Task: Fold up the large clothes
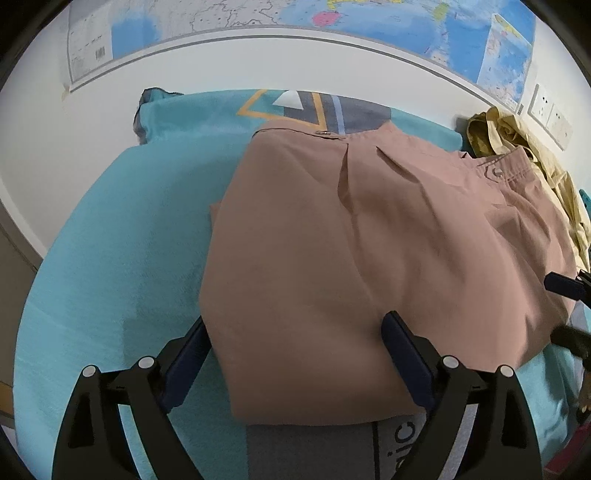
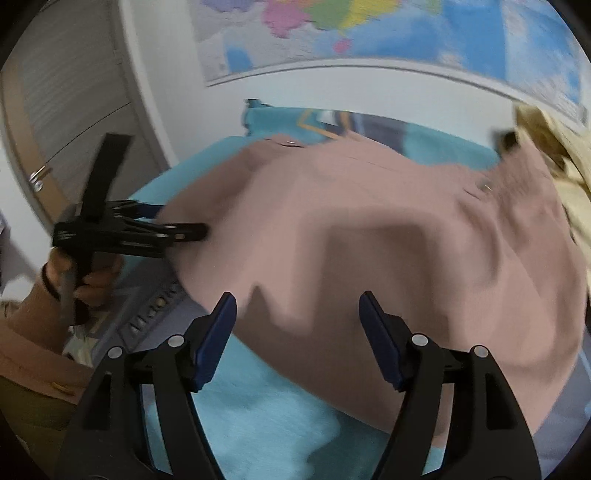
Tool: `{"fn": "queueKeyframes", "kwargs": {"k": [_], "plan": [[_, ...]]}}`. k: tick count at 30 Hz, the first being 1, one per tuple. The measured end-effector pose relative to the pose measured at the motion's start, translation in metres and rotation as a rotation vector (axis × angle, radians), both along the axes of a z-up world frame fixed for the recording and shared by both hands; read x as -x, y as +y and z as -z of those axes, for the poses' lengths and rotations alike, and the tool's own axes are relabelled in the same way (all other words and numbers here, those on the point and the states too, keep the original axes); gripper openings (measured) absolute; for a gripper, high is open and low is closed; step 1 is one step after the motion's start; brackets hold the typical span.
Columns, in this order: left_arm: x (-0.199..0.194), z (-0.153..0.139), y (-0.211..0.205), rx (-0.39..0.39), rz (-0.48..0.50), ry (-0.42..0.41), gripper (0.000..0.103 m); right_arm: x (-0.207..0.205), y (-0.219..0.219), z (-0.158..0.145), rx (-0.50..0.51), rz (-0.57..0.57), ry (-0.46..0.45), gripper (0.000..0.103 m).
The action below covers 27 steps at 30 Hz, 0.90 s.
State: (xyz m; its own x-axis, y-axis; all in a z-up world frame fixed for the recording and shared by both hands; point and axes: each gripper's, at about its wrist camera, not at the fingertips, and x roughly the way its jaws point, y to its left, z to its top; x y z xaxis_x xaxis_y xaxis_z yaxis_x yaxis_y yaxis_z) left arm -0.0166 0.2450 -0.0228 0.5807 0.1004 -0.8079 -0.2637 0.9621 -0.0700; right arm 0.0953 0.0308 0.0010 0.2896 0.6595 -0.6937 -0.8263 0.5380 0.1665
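Observation:
Pinkish-brown trousers [image 1: 369, 251] lie folded on a teal blanket [image 1: 110, 258], waistband toward the wall. My left gripper [image 1: 295, 343] is open and straddles the garment's near-left corner: the left finger sits beside the fabric edge and the right finger rests over the cloth. In the blurred right wrist view the trousers [image 2: 388, 240] fill the middle. My right gripper [image 2: 297, 314] is open above their near edge with nothing pinched. The left gripper [image 2: 177, 221], held by a hand [image 2: 88, 280], reaches the garment's left edge. A right gripper fingertip [image 1: 565, 286] shows at the cloth's right side.
A crumpled yellow garment [image 1: 517, 147] is heaped at the back right by the wall sockets [image 1: 550, 114]. A map [image 1: 332, 14] hangs on the wall behind the bed. A cupboard door [image 2: 74, 110] stands at the left. A grey printed patch [image 1: 332, 450] of the blanket lies near me.

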Motion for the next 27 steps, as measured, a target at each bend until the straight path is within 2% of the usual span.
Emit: {"fn": "queueKeyframes", "kwargs": {"k": [3, 7, 13, 16, 20, 23, 27], "plan": [[-0.003, 0.000, -0.002, -0.015, -0.004, -0.005, 0.090, 0.001, 0.018, 0.008, 0.020, -0.044, 0.028, 0.068], [-0.009, 0.000, 0.000, 0.006, -0.021, 0.003, 0.091, -0.006, 0.034, 0.026, 0.079, -0.033, 0.050, 0.069], [-0.006, -0.006, 0.003, 0.004, -0.035, 0.000, 0.091, 0.004, 0.035, 0.007, 0.057, -0.041, 0.036, 0.069], [0.003, -0.015, 0.004, -0.018, -0.046, -0.027, 0.090, 0.020, 0.038, -0.008, 0.036, -0.086, -0.015, 0.072], [0.019, -0.023, 0.013, 0.029, -0.072, -0.052, 0.090, 0.043, 0.056, -0.016, 0.045, -0.184, -0.093, 0.081], [0.034, -0.027, 0.019, 0.049, -0.092, -0.065, 0.090, 0.056, 0.076, -0.005, 0.119, -0.239, -0.158, 0.081], [0.051, -0.030, 0.022, 0.054, -0.103, -0.068, 0.090, 0.060, 0.094, 0.015, 0.197, -0.257, -0.202, 0.080]]}}
